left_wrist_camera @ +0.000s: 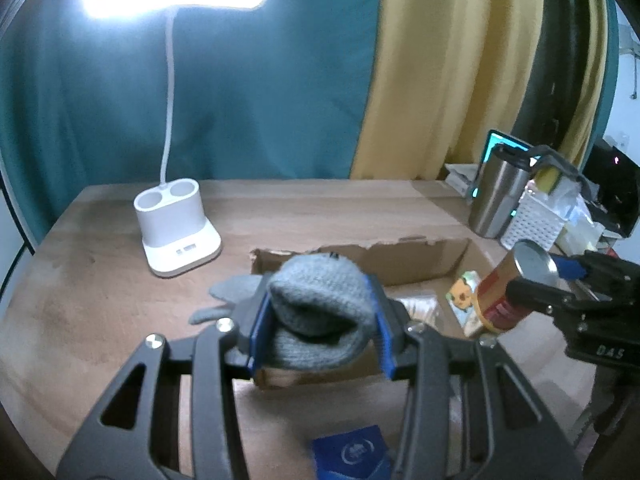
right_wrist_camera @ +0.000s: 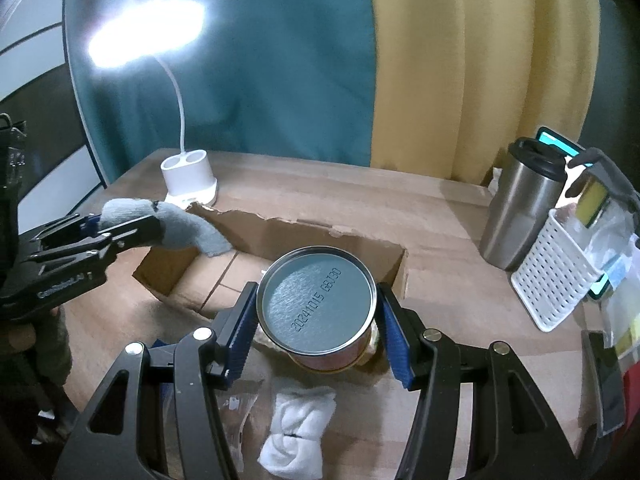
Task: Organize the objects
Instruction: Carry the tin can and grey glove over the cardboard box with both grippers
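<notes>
My left gripper (left_wrist_camera: 320,332) is shut on a grey knitted glove (left_wrist_camera: 320,304) and holds it above the near left part of an open cardboard box (left_wrist_camera: 420,264). The glove (right_wrist_camera: 180,228) and left gripper (right_wrist_camera: 116,232) also show in the right wrist view over the box's left corner. My right gripper (right_wrist_camera: 316,320) is shut on a metal can (right_wrist_camera: 316,300) with a red and yellow label, held tilted above the box (right_wrist_camera: 280,232). The can (left_wrist_camera: 516,284) and right gripper (left_wrist_camera: 544,280) show at the right of the left wrist view. A snack packet (left_wrist_camera: 464,292) lies inside the box.
A lit white desk lamp (left_wrist_camera: 176,232) stands at the back left of the wooden table (left_wrist_camera: 100,300). A steel tumbler (right_wrist_camera: 520,208) and a white perforated basket (right_wrist_camera: 556,276) stand at the right. A white folded cloth (right_wrist_camera: 296,428) and a blue box (left_wrist_camera: 352,452) lie near the front.
</notes>
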`<state>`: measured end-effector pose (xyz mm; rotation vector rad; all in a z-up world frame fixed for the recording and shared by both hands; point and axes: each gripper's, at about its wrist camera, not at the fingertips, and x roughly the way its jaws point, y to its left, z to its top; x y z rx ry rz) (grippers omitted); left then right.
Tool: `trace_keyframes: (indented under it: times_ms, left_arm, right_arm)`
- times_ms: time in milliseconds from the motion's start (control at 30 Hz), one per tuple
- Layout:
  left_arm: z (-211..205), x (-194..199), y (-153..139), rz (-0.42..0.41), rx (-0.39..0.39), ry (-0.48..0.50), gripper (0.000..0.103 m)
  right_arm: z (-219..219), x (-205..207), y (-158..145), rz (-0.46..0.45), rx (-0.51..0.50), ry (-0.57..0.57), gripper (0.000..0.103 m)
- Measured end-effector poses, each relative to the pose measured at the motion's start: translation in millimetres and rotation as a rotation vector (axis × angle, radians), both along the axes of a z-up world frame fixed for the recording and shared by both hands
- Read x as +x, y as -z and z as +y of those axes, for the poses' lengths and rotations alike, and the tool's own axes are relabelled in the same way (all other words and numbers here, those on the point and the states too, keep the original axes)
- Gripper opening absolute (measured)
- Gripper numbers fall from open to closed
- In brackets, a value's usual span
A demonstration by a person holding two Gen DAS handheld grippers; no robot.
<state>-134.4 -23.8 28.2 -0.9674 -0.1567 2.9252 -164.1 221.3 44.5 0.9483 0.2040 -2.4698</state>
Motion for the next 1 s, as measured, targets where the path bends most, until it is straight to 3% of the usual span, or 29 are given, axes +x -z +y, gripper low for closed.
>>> trace_keyframes:
  times_ms: [500,633,733,1000]
  left_arm:
    - [-5,-32,33,-0.084,-0.009,-0.044,0.047]
    - [-2,-33,37,-0.104,0.011,-0.017,0.057]
    - [-1,-36,42,-0.134,0.018,-0.012,0.057]
    - [-10,-22,23,-0.097,0.050,-0.016,0.058]
  right_arm:
    - [-22,-21,8,-0.021,0.000,-0.058,0.060]
    - [-28,-24,11,-0.027,0.004,-0.066,0.060]
    - [-31,-25,12,-0.031,0.002,-0.071,0.060]
    - [-42,-26,15,-0.038,0.008,-0.089,0.060]
